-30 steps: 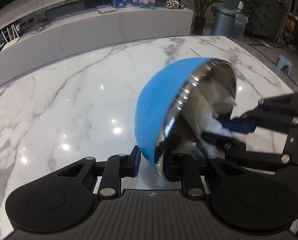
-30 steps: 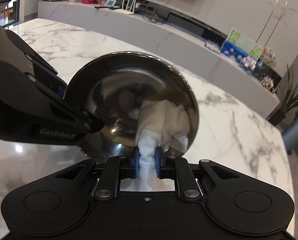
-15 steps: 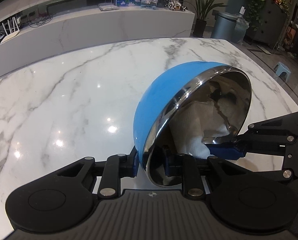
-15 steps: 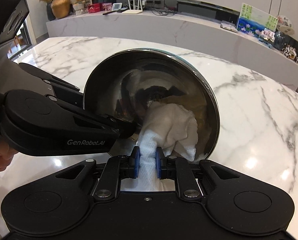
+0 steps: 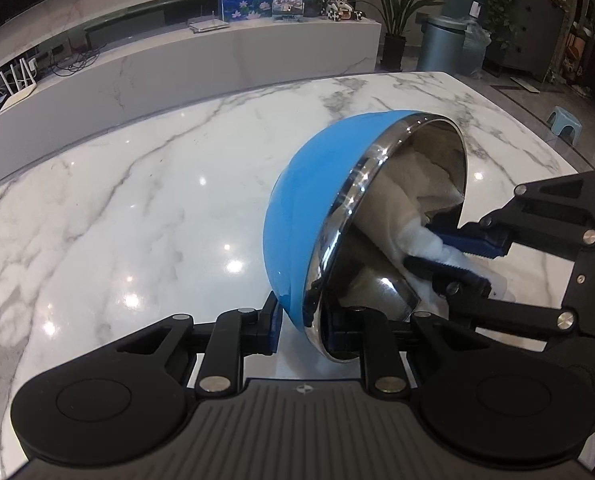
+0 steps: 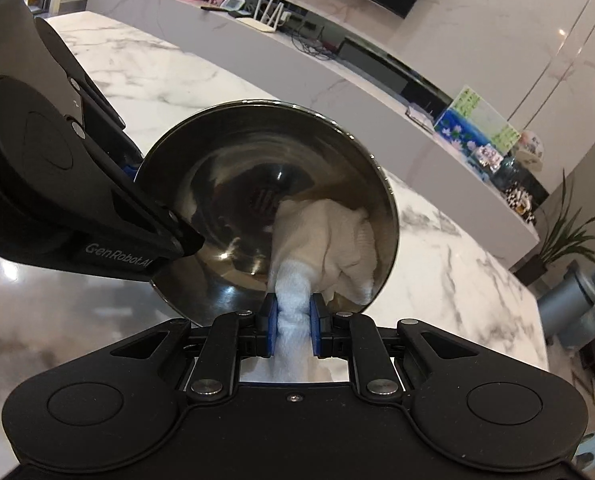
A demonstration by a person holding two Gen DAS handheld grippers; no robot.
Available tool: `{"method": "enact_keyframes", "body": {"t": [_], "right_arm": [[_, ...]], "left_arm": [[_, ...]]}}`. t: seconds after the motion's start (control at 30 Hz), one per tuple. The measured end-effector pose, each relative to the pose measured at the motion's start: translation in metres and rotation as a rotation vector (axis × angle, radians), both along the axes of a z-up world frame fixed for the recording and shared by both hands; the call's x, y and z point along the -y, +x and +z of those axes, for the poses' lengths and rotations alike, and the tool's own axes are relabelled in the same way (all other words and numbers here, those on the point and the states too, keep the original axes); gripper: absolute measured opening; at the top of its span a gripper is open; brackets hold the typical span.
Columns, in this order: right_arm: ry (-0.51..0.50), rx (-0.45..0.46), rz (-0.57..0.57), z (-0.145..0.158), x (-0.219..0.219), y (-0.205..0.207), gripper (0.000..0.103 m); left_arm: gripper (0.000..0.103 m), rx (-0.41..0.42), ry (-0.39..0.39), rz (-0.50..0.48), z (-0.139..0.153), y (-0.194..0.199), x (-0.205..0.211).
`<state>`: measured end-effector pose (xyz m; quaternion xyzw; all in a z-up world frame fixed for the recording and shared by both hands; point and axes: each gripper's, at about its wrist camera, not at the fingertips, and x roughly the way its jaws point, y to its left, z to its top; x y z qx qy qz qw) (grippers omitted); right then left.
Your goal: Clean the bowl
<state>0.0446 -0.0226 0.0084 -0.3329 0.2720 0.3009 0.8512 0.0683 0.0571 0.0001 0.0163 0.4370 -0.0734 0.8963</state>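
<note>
Inside tilted bowl, cloth shifted rimward

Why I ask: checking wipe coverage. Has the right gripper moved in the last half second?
Yes. In the left wrist view the right gripper has risen against the rim of the bowl, carrying the cloth from low inside to mid-height.
</note>
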Motion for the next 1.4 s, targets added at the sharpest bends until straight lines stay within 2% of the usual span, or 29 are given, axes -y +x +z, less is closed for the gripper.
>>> {"method": "enact_keyframes", "body": {"t": [0.07, 0.17, 0.4, 0.7, 0.87, 1.03, 1.1, 1.4], "right_arm": [[0.022, -0.033, -0.009, 0.002, 0.002, 0.005, 0.014], [0.089, -0.133, -0.024, 0.006, 0.006, 0.014, 0.014], [0.208, -0.287, -0.013, 0.014, 0.012, 0.018, 0.014], [0.183, -0.258, -0.018, 0.014, 0.011, 0.014, 0.014], [0.136, -0.174, -0.055, 0.011, 0.009, 0.018, 0.013], [0.064, -0.004, -0.044, 0.010, 0.006, 0.007, 0.013], [0.059, -0.009, -0.037, 0.008, 0.005, 0.008, 0.013], [0.132, -0.162, -0.055, 0.005, 0.011, 0.025, 0.014]], "left_arm": [[0.019, 0.011, -0.022, 0.010, -0.001, 0.000, -0.003], [0.023, 0.023, -0.049, 0.021, -0.003, 0.001, -0.006], [0.024, 0.024, -0.057, 0.017, -0.005, 0.002, -0.005], [0.019, 0.015, -0.028, -0.003, -0.003, 0.001, -0.003], [0.020, 0.007, -0.022, -0.007, -0.003, 0.001, -0.002], [0.020, 0.006, -0.012, -0.005, -0.002, 0.001, -0.001], [0.019, 0.004, -0.018, -0.002, -0.002, 0.001, -0.002], [0.021, 0.035, -0.048, 0.009, -0.005, 0.003, -0.006]]}}
